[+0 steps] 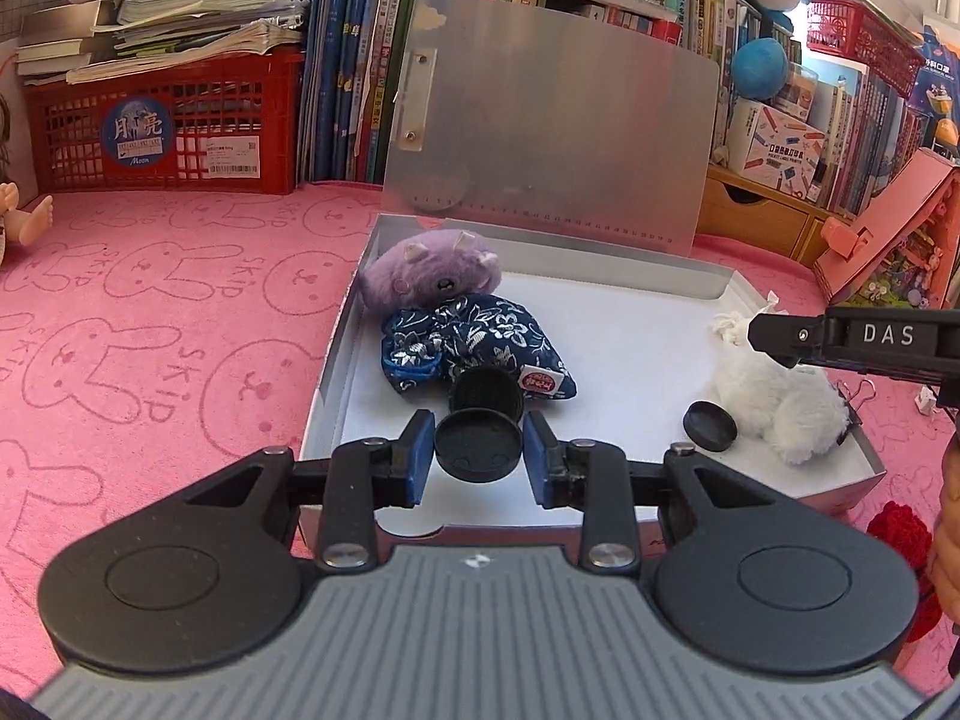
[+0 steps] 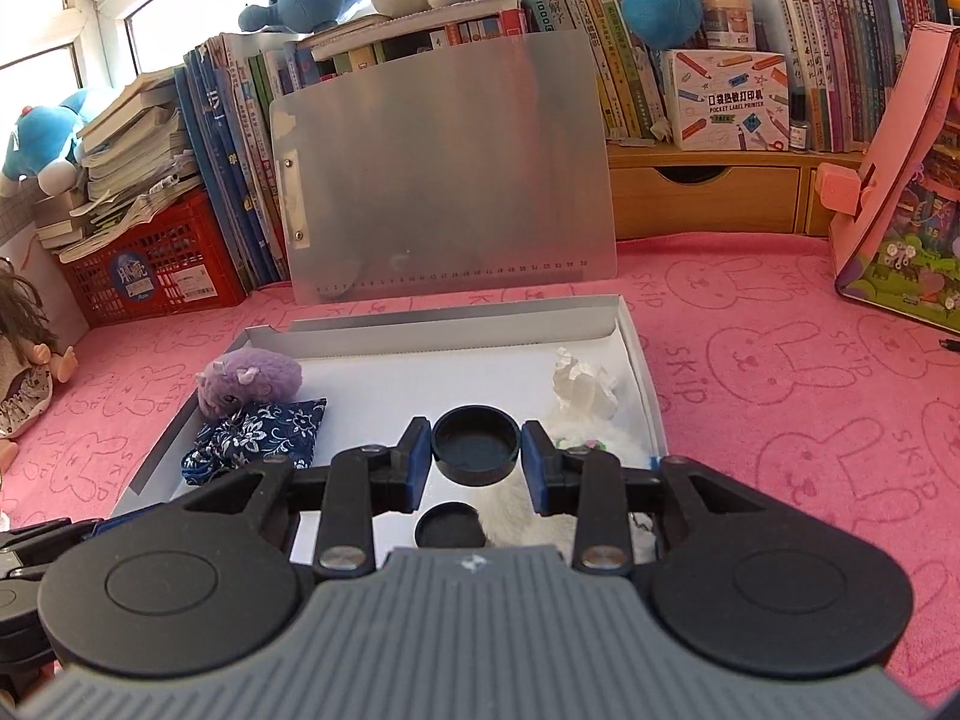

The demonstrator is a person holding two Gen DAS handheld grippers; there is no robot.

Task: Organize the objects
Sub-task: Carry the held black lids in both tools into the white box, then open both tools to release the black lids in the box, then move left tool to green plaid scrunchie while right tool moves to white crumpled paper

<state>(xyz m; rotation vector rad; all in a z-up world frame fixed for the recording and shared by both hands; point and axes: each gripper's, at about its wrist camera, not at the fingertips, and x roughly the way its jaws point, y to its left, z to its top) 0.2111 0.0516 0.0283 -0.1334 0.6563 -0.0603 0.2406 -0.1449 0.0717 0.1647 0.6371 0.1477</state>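
An open white box (image 1: 336, 354) lies on the pink cloth; it also shows in the right wrist view (image 2: 636, 354). It holds a purple plush (image 1: 432, 270), a blue floral pouch (image 1: 480, 336), a white plush (image 1: 780, 402) and a loose black cap (image 1: 710, 425). My left gripper (image 1: 478, 450) is shut on a black round container (image 1: 478, 438) lying on its side over the box's near part. My right gripper (image 2: 476, 450) is shut on a black round lid (image 2: 476, 444), open side up, above the box. The loose cap (image 2: 450, 527) lies below it.
A metal clipboard (image 1: 552, 120) leans upright behind the box against rows of books. A red crate (image 1: 162, 126) with stacked papers stands at the back left. A pink toy house box (image 2: 900, 180) stands at the right. A doll (image 2: 24, 354) sits at the left edge.
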